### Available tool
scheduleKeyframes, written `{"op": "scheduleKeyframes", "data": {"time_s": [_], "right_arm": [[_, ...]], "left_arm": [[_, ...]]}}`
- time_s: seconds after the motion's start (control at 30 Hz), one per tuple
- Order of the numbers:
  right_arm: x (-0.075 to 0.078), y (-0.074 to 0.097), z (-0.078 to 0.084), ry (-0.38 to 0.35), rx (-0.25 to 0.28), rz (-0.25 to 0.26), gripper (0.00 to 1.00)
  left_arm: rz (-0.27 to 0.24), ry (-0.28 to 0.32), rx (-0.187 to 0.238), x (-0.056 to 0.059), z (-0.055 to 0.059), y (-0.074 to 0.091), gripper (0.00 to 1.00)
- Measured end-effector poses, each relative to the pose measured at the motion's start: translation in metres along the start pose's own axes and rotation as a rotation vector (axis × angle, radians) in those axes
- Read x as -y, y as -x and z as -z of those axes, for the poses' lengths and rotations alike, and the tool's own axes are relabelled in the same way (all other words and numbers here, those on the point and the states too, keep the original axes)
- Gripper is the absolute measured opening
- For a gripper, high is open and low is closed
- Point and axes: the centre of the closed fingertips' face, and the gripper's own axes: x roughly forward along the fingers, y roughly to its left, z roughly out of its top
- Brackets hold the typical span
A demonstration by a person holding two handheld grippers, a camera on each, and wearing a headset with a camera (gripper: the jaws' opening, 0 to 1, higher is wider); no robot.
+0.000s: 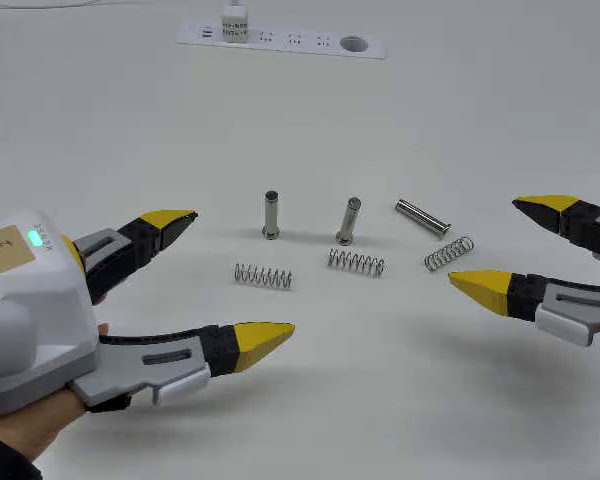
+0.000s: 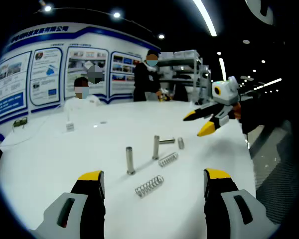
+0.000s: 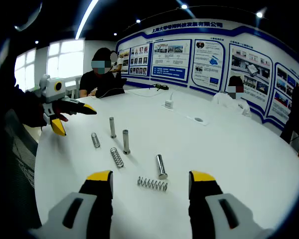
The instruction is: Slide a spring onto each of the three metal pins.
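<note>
Spring (image 1: 263, 275) just ahead of left gripper (image 1: 243, 270)

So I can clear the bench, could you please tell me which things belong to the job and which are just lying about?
Job: left pin, middle pin, lying pin; left spring, middle spring, right spring.
Lying about: power strip, plug.

Bright, even light from ceiling strips (image 2: 204, 17) — soft faint shadows on the table (image 1: 430, 120), fisheye bending at edges.
</note>
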Motion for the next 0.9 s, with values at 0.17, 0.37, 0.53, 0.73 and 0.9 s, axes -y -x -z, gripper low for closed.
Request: {"op": "scheduleKeyframes", "data": {"time_s": [0.17,0.37,0.53,0.73,0.9], "right_arm": [[0.004,0.002,-0.004,0.001,0.0,0.012,0.61],[0.012,0.004,-0.01,-0.003,-0.01,0.026,0.55],[0.013,-0.005,-0.012,0.014,-0.054,0.017,0.47],[0.016,-0.018,-0.022,0.035,-0.077,0.007,0.41],[0.02,-0.028,-0.027,0.051,-0.115,-0.001,0.33]], "left_arm": [[-0.001,-0.001,0.003,0.0,-0.001,0.0,0.83],[-0.003,-0.005,0.009,0.002,-0.004,0.0,0.83],[-0.004,-0.009,0.012,0.002,-0.007,0.002,0.82],[-0.003,-0.018,0.017,0.004,-0.012,0.003,0.82],[-0.005,-0.023,0.018,0.006,-0.014,0.003,0.82]]}}
